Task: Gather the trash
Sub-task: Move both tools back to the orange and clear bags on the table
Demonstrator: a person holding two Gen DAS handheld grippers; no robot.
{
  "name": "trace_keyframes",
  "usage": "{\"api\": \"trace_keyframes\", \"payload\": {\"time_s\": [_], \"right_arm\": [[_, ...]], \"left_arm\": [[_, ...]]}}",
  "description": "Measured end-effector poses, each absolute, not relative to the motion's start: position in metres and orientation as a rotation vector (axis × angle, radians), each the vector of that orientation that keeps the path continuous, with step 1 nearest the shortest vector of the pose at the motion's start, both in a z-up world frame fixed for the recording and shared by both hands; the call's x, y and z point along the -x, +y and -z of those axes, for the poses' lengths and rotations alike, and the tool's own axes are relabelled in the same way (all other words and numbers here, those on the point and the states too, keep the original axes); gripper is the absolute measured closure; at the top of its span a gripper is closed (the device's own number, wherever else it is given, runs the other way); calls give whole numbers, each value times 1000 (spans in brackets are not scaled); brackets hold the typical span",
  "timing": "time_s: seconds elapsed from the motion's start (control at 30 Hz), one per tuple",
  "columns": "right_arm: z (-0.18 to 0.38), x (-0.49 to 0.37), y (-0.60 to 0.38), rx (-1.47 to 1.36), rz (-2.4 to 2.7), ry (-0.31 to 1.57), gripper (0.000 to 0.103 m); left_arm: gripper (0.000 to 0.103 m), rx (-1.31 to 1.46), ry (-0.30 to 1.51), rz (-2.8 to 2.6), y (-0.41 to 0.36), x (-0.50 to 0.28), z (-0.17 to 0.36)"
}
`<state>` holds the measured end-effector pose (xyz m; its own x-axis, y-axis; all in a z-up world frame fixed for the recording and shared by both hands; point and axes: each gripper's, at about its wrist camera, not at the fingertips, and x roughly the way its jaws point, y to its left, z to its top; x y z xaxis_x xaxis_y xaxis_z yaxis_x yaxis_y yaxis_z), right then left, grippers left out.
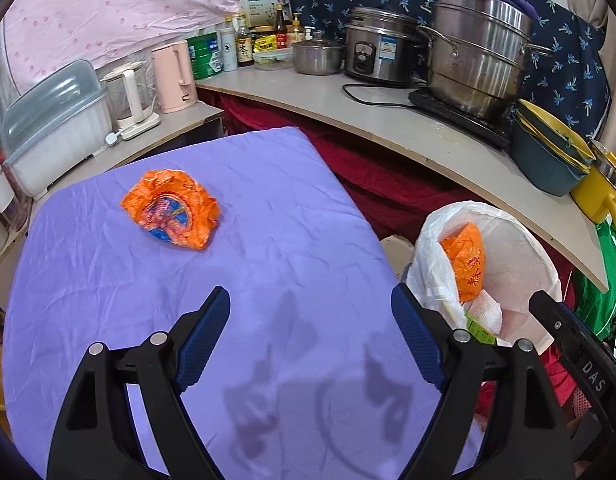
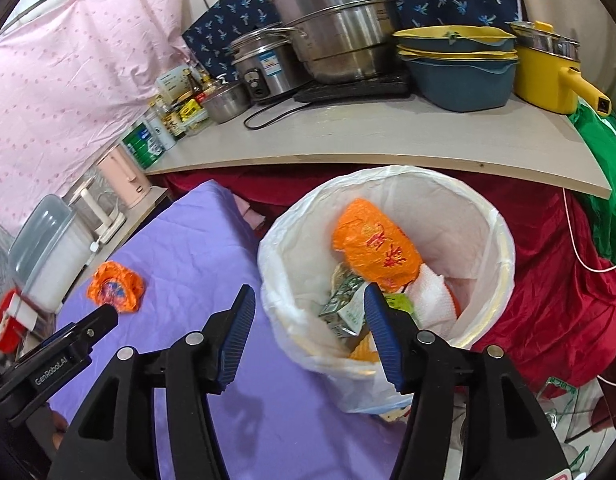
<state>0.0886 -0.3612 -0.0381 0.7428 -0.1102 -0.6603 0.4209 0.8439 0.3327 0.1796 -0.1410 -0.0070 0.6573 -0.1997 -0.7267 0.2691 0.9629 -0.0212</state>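
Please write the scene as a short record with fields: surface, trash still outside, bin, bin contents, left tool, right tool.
surface: purple cloth, wrinkled
trash still outside: one crumpled orange wrapper lying on the cloth, touched by neither tool
bin: white-lined trash bin beside the cloth's edge
bin contents: orange wrapper in bin, green carton, white tissue
left tool: left tool open, empty, over the cloth
right tool: right tool open, empty, at the bin's near rim

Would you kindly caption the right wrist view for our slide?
Open right tongs hover over the white-lined trash bin holding an orange wrapper; another crumpled orange wrapper remains on the purple cloth.
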Motion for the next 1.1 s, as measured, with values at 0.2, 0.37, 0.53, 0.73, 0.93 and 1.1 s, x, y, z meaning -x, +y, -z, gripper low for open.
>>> {"api": "trace_keyframes", "payload": {"time_s": [0.2, 0.37, 0.53, 0.73, 0.93, 1.1], "right_arm": [[34, -92, -333, -475, 263, 685, 47], [32, -97, -309, -450, 219, 696, 47], [31, -103, -282, -430, 175, 711, 47], [30, -115, -244, -397, 114, 729, 47], [32, -137, -204, -366, 44, 756, 47], [36, -161, -176, -346, -5, 775, 47]], "left_arm": [[24, -80, 803, 229, -114, -176, 5], [24, -63, 804, 198, -91, -174, 4], [24, -57, 807, 152, -64, -173, 6], [24, -28, 817, 96, -26, -176, 8], [24, 3, 816, 23, 19, -183, 10], [24, 32, 825, -31, 55, -197, 14]]}}
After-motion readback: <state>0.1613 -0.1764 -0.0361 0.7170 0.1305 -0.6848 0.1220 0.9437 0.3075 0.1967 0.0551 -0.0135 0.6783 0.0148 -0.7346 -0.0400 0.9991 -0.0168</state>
